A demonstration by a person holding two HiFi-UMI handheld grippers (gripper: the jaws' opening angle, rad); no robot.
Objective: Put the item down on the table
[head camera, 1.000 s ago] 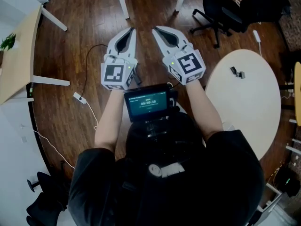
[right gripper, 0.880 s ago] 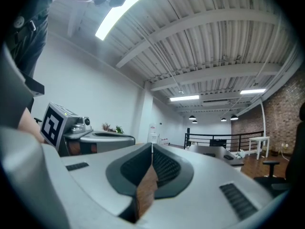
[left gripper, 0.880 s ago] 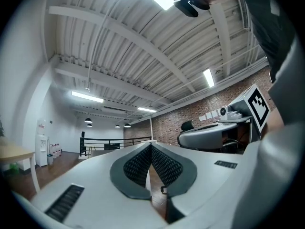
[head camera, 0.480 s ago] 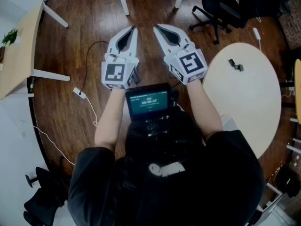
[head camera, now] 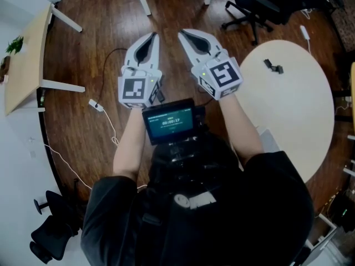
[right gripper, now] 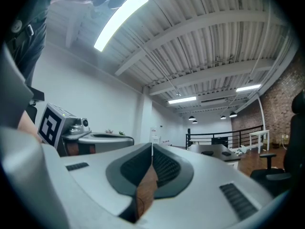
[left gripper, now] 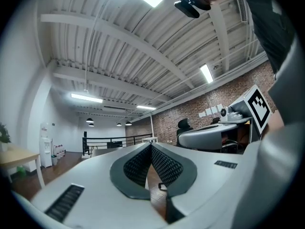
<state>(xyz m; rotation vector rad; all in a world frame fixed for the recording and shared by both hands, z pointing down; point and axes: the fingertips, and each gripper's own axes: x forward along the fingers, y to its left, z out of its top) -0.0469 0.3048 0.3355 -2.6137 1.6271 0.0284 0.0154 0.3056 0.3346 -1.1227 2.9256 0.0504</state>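
Note:
I hold both grippers out at chest height over the wooden floor, jaws pointing forward. My left gripper [head camera: 155, 34] is shut with nothing in it; its ribbed pads meet at the tip in the left gripper view [left gripper: 151, 146]. My right gripper [head camera: 181, 32] is also shut and empty, its pads together at the tip in the right gripper view [right gripper: 152, 147]. A small dark item [head camera: 272, 65] lies on the round white table [head camera: 294, 121] to my right, well apart from both grippers.
A black office chair [head camera: 252, 4] stands beyond the round table. A light wooden table [head camera: 25, 54] is at the far left. A white cable with a plug [head camera: 95, 105] runs over the floor below my left arm. A small screen [head camera: 169, 121] sits at my chest.
The grippers keep their pose and stay shut. The view has shifted a little, so the round table and the dark item sit higher in the frame.

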